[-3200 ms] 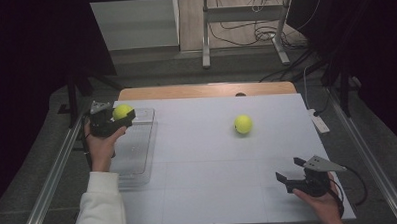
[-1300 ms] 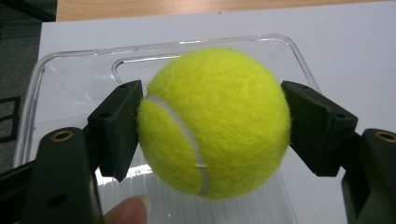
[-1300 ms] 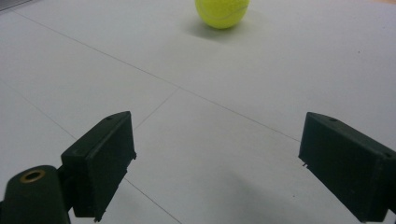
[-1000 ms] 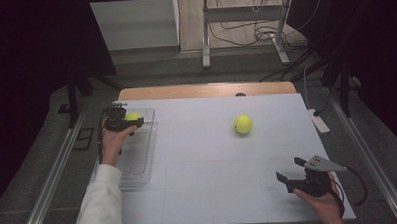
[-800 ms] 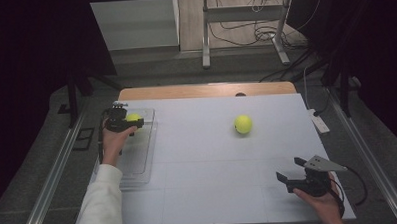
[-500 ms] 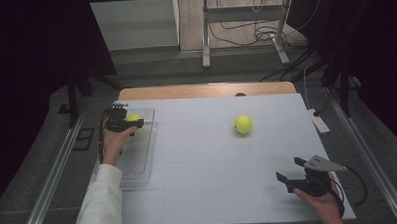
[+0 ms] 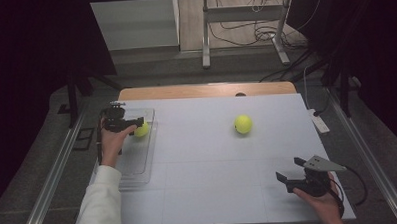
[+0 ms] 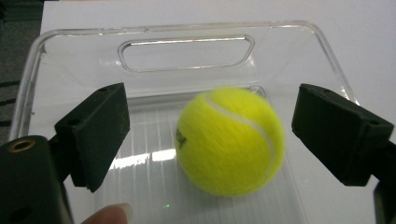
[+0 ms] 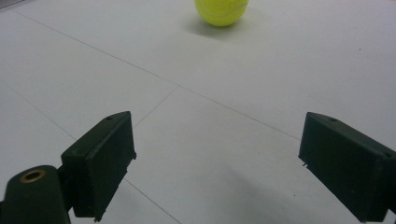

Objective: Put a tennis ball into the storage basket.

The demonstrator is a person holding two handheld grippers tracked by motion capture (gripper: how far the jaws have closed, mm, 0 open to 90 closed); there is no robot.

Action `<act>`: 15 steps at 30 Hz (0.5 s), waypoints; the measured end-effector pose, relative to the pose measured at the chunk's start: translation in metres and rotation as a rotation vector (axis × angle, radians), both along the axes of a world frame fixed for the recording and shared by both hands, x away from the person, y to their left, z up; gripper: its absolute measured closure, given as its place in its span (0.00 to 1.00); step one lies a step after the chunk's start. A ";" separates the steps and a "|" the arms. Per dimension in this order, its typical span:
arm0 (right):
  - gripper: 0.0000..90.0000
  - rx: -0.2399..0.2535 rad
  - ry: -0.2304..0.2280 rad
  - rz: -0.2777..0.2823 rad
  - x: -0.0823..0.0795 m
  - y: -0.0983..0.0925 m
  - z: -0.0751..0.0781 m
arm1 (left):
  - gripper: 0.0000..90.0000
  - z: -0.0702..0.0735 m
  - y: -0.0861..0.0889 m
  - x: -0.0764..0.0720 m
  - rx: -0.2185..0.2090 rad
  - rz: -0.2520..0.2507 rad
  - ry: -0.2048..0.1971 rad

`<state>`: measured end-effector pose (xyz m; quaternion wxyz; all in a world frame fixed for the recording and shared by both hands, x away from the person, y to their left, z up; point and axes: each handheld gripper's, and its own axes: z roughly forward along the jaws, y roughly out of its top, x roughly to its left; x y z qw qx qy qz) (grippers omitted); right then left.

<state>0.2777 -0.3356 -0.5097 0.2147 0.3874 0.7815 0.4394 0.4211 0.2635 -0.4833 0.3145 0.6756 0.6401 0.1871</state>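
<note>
A yellow tennis ball lies, slightly blurred, between my left gripper's black jaws, over the far end of a clear plastic tray. The jaws have just been opening, and a gap shows on each side of the ball. In the high view the left gripper hovers at the tray's far end, with the ball just under its tips. A second tennis ball rests on the white table right of centre. My right gripper stands open near the front right, and that ball lies well ahead of its jaws.
The white table top spreads between the tray and the right hand. A white remote-like bar lies at the right edge. A wooden strip borders the far side. A fingertip shows at the bottom of the left gripper view.
The left hand carried the ball from the tray's left rim to over its far end. Its jaws have since spread, and the ball now sits lower. The right hand kept still.
</note>
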 end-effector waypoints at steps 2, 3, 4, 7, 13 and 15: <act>0.12 0.000 0.000 0.000 0.000 0.000 0.000 | 0.13 0.003 -0.001 -0.003 -0.004 -0.003 -0.015; 0.12 0.000 0.000 -0.001 0.000 0.000 0.000 | 0.13 0.004 -0.001 -0.004 0.003 -0.008 -0.023; 0.12 0.000 -0.001 -0.001 0.000 0.000 0.000 | 0.13 0.006 -0.001 -0.005 0.004 -0.011 -0.032; 0.12 0.001 0.000 -0.002 0.000 0.000 0.000 | 0.13 0.010 -0.002 -0.010 -0.010 -0.022 -0.055; 0.12 -0.001 -0.001 -0.002 0.000 0.000 0.000 | 0.14 0.015 0.001 -0.022 -0.056 -0.057 -0.098; 0.12 -0.002 0.000 -0.002 0.000 0.000 0.000 | 0.14 0.017 0.001 -0.027 -0.071 -0.085 -0.117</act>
